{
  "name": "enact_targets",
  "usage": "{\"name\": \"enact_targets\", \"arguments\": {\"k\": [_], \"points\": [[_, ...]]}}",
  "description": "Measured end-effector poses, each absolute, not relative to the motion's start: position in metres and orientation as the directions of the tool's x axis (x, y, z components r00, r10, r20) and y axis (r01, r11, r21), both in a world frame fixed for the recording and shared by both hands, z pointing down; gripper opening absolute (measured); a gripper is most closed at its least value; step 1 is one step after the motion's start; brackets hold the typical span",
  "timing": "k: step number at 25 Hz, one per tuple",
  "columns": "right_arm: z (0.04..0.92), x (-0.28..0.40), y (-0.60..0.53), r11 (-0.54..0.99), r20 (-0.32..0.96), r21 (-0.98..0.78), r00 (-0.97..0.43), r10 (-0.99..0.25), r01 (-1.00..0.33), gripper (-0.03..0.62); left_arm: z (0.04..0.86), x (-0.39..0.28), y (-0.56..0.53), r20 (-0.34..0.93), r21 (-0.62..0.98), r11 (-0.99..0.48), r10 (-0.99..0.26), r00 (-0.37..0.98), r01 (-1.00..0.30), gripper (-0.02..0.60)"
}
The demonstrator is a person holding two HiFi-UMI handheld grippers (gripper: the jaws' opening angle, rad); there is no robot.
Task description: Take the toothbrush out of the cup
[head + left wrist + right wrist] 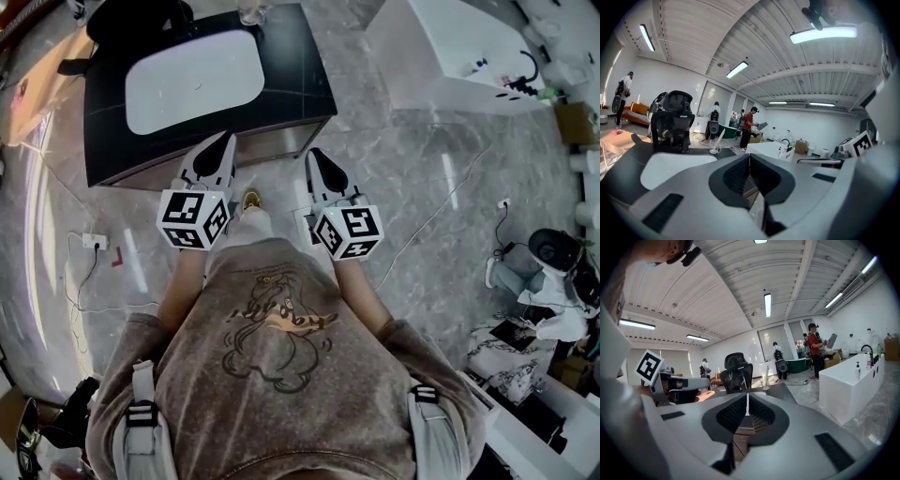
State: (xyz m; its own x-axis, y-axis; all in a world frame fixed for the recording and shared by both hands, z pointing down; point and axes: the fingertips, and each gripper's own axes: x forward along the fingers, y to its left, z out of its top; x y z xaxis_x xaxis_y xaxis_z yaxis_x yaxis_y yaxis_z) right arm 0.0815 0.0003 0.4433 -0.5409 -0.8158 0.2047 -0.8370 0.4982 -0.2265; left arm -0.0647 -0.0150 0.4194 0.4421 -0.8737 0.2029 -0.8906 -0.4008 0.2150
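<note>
Both the left gripper [223, 142] and the right gripper [317, 155] have their jaws pressed together, empty. The clear glass cup [251, 11] stands far ahead, at the back edge of the black counter [300, 84] — its pale toothbrush [720, 137] leans nearly upright, and the left gripper seems slightly nearer

A dark countertop [292, 67] with a white basin [192, 80] carries a clear cup [251, 11] at its far edge.
</note>
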Motion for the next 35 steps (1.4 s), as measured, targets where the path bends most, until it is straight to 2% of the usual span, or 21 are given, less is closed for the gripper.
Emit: {"name": "enact_targets", "arguments": {"k": [13, 22, 35], "points": [[0.433, 0.067, -0.111, 0.458, 0.174, -0.197, -0.491, -0.854, -0.867, 0.026, 0.407, -0.096, -0.129, 0.184, 0.191, -0.447, -0.859, 0.479, -0.874, 0.017], [0.426, 0.070, -0.164, 0.439, 0.164, -0.204, -0.472, -0.866, -0.875, 0.026, 0.402, -0.097, -0.178, 0.148, 0.233, -0.441, -0.865, 0.480, -0.867, 0.017], [0.421, 0.063, -0.236, 0.516, 0.158, -0.207, -0.549, -0.821, -0.831, 0.026, 0.402, -0.088, -0.238, 0.160, 0.214, -0.399, -0.886, 0.435, -0.891, 0.017]]}}
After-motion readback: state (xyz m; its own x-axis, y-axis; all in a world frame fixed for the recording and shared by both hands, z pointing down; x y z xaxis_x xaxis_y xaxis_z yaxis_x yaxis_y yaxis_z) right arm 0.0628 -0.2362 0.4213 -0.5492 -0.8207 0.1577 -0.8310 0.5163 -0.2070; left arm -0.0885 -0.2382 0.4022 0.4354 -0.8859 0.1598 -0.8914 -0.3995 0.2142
